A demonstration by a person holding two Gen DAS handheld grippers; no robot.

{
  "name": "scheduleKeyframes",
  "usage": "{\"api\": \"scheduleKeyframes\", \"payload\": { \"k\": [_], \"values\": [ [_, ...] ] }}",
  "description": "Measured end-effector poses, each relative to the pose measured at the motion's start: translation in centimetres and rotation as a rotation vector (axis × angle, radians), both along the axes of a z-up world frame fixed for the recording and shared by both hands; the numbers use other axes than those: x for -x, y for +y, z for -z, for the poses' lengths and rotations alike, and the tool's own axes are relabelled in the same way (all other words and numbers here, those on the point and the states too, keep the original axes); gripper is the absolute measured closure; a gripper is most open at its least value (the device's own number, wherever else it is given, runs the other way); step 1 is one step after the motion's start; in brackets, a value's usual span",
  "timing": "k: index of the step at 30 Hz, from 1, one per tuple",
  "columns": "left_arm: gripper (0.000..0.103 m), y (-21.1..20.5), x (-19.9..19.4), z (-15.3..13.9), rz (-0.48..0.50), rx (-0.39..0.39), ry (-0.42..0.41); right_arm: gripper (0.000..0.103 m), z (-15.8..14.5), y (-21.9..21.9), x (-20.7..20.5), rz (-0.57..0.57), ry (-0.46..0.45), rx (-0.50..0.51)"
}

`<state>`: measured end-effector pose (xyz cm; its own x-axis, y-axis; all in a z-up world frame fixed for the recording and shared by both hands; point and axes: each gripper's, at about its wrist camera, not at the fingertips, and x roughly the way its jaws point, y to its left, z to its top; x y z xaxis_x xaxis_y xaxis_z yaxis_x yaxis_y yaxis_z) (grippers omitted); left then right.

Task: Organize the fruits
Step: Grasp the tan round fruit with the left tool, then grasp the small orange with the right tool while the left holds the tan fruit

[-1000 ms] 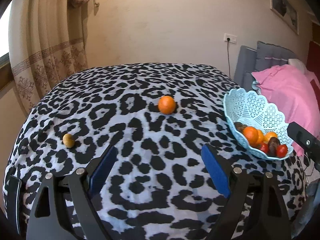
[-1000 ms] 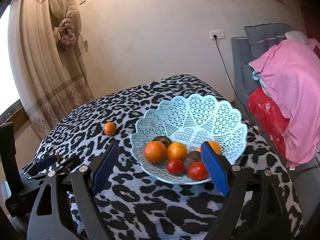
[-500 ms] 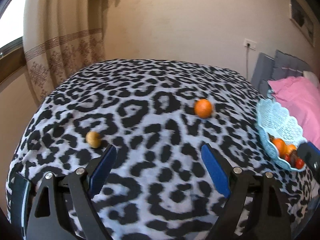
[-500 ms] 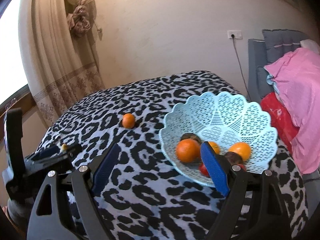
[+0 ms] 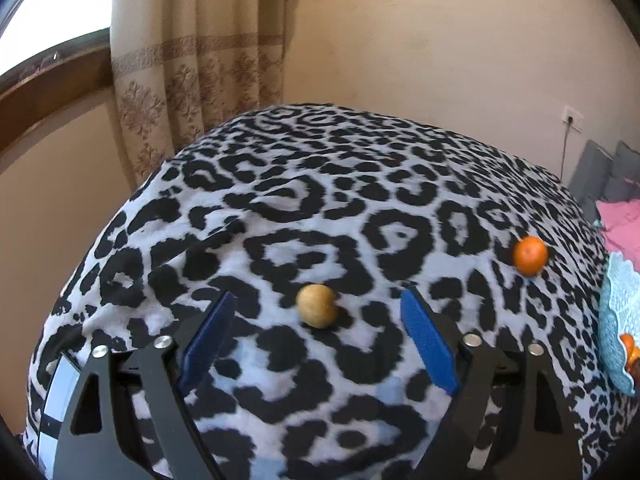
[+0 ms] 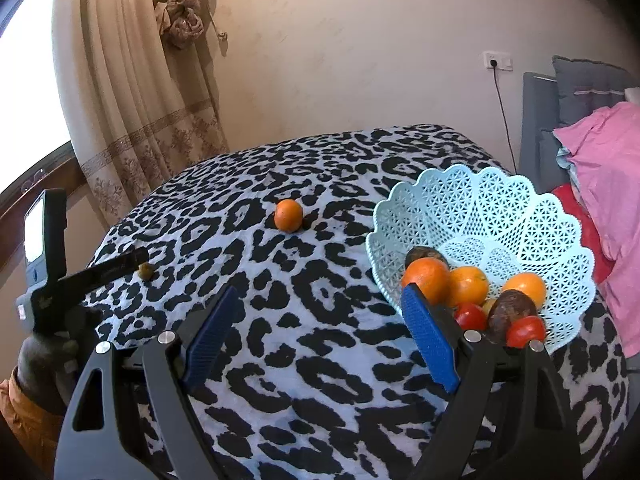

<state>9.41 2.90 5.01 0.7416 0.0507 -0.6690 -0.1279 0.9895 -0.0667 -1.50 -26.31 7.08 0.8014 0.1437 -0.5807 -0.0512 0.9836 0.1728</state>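
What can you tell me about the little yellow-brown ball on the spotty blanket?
The little yellow-brown fruit is small, round and matte, tan with a slightly darker patch on one side; what kind it is cannot be told. It lies alone on the leopard-print cloth, well apart from the loose orange and the blue basket. Nothing grips it. It sits just ahead of the left gripper, in line with the gap between its blue pads, whose jaws are closing but not yet touching it.

Leopard-print surface (image 6: 320,360): loose orange (image 6: 288,215) at eleven o'clock, yellowish fruit (image 5: 317,305) at nine, blue basket (image 6: 500,208) at two.
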Motion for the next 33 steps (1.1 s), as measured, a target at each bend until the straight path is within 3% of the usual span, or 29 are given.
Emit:
{"api": "scheduleKeyframes", "payload": {
  "k": [7,11,17,25,33],
  "values": [
    [0.042,1.7,-1.3,1.6,-0.003,0.075,0.047,0.018,0.8,0.7,-0.5,-0.025,0.022,0.005],
    [0.06,1.6,-1.7,2.3,-0.003,0.082,0.07,0.018,1.1,0.8,-0.9,-0.027,0.033,0.004],
    [0.078,1.0,-1.4,2.4,0.039,0.079,0.056,0.018,1.4,1.4,-1.5,-0.041,0.04,0.014],
    [0.079,1.1,0.3,1.3,0.038,0.11,-0.035,0.018,0.5,2.8,-3.4,-0.073,0.022,0.038],
    [0.079,2.2,0.9,0.9,0.027,0.179,-0.066,0.018,-0.2,5.3,-8.1,-0.12,0.021,0.071]
  ]
}}
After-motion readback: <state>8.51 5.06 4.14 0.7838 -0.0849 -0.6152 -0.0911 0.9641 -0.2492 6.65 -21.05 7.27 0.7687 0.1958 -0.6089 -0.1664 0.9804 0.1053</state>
